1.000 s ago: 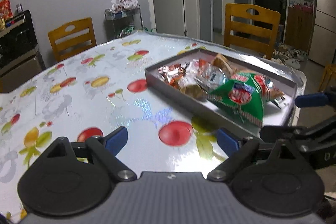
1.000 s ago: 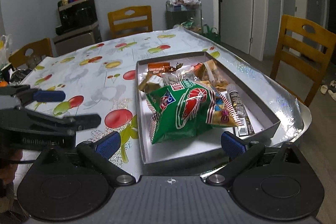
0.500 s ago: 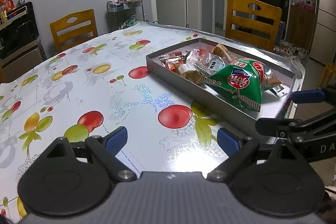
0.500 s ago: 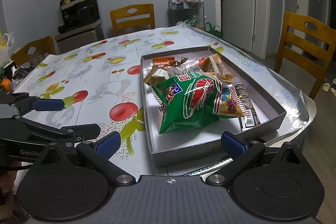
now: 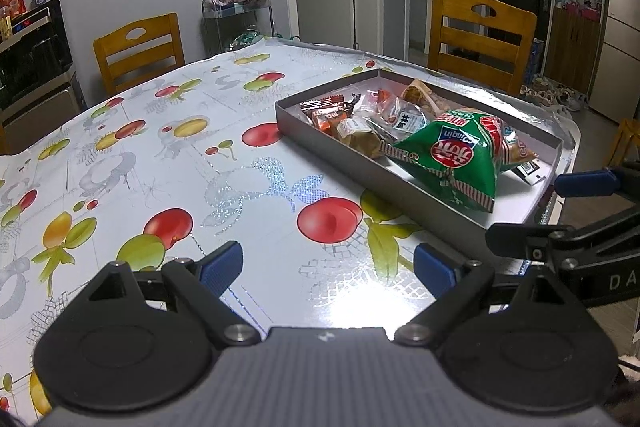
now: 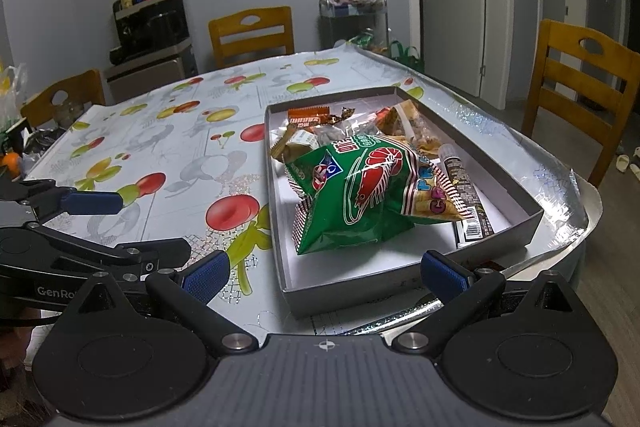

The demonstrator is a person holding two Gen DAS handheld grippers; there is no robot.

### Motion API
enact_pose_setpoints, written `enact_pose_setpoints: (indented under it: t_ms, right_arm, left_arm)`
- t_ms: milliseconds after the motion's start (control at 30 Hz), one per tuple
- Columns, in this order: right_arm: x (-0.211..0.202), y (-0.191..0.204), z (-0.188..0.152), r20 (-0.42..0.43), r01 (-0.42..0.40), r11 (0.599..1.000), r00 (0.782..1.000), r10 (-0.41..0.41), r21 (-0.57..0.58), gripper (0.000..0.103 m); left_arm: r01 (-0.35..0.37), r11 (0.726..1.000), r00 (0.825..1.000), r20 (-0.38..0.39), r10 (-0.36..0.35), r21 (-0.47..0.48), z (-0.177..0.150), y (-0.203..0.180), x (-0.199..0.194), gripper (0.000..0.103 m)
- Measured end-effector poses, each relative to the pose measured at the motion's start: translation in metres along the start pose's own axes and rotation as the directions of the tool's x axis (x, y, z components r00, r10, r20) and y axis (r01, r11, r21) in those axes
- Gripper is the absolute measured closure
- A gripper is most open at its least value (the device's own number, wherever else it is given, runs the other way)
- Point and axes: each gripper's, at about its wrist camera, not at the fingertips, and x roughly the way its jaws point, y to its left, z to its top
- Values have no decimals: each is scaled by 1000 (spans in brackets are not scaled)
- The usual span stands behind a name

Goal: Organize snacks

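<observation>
1. Surface [image 5: 168, 155]: large, covered by a glossy fruit-print cloth. It carries the grey tray, which serves as the landmark below.
2. Chairs: one wooden chair [image 5: 482, 39] stands behind the tray at the far edge of the surface; a second chair [image 6: 252, 35] stands well to the tray's left at the back wall.
3. Black appliance [image 6: 152, 15]: far left of the tray, against the wall, with a red packet on top.
4. Metal rack [image 6: 352, 15]: beyond the tray's far end, bearing a white shopping bag.
5. Grey tray [image 6: 496, 171]: shallow, rectangular, resting flat near the right-hand edge of the surface.
6. Green snack bag [image 6: 360, 195]: inside the tray, toward its near end, puffed up and lying partly over the other items.
7. Small wrapped snacks [image 6: 316, 119]: heaped at the tray's far end, partly hidden by the green bag.
8. Dark stick-shaped packet [image 6: 460, 179]: inside the tray along its right wall, just beside the green bag.
9. Right tool [image 6: 326, 273]: released, jaws spread wide, grasping nothing; positioned at the tray's near wall, which stands directly ahead of it.
10. Left tool [image 5: 328, 269]: released, jaws wide, grasping nothing; over the bare cloth to the tray's left, apart from the tray.
</observation>
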Motion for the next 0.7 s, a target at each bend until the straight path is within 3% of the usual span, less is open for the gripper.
enact_pose_setpoints:
  t_ms: [700]
  right_arm:
    - [4, 0, 2, -9, -6, 1000, 1000, 6, 4, 0]
  left_arm:
    - [1, 1000, 1000, -14, -1, -8, 2, 2, 4, 10]
